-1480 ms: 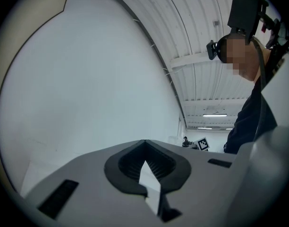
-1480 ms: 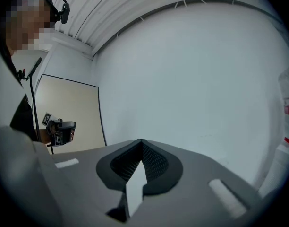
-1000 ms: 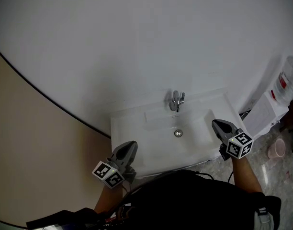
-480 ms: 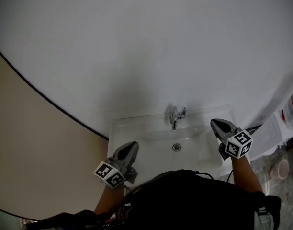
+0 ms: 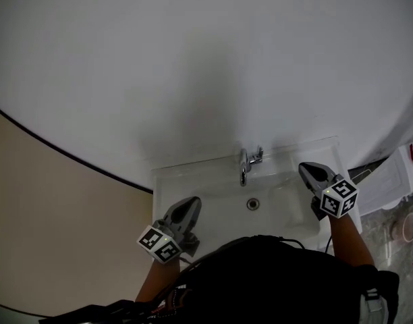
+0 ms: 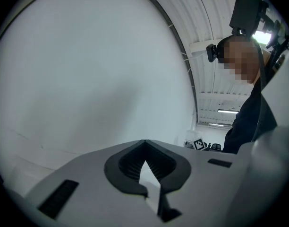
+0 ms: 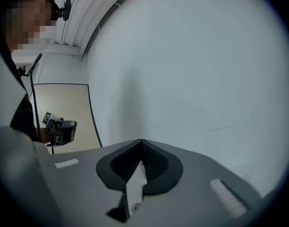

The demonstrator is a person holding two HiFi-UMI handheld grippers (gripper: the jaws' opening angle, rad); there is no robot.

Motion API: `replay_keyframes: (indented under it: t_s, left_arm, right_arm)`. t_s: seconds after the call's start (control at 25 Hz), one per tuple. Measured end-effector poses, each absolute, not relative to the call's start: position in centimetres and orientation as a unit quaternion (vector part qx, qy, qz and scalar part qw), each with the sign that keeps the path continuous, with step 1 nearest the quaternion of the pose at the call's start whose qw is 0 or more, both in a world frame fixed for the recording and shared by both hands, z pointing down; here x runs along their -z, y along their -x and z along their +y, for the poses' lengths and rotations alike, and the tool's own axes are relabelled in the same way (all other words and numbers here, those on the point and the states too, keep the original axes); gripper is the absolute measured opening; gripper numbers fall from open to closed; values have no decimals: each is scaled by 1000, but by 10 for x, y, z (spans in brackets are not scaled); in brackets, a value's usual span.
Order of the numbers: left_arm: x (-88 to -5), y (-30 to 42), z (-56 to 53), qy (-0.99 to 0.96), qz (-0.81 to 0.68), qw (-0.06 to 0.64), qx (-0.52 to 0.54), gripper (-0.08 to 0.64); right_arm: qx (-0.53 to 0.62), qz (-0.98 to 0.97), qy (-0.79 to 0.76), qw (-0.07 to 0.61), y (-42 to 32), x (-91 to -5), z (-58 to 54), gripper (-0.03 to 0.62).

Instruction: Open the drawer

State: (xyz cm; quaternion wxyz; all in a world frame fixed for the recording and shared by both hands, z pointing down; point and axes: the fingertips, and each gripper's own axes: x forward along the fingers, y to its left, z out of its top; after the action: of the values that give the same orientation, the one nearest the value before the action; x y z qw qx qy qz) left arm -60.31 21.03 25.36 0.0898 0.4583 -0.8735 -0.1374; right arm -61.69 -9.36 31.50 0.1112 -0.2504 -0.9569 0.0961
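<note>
Sink [image 5: 213, 191] shows only in the head view; left gripper [image 5: 191, 204] and right gripper [image 5: 306, 170] are closed, empty.

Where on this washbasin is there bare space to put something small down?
Bare: the back ledge of the washbasin left of the faucet, out to the corner, and the bowl around the drain. Crowded: the front left corner under the left tongs, the right side under the right tongs. The person's body hides the front edge.
</note>
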Motion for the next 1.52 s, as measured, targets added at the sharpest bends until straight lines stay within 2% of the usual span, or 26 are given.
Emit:
replay_keyframes:
  t_s: [0.36, 0.64, 1.16, 1.52]
  left_arm:
    - [-298, 649, 192, -545, -815, 145, 135, -6]
    - [-342, 650, 128, -635, -740, 193, 108, -6]
    - [-391, 568, -57, -720, -652, 235, 13, -6]
    - [-436, 459, -163, -797, -543, 263, -27, -6]
  right_arm:
    - [-104, -971, 164, 138, 625, -340, -89, -3]
    - [-119, -977, 96, 147, 601, -366, -109, -3]
    - [-155, -979, 0, 131, 478, -423, -242, -3]
    - [-190, -968, -109, 123, 354, -476, -313, -3]
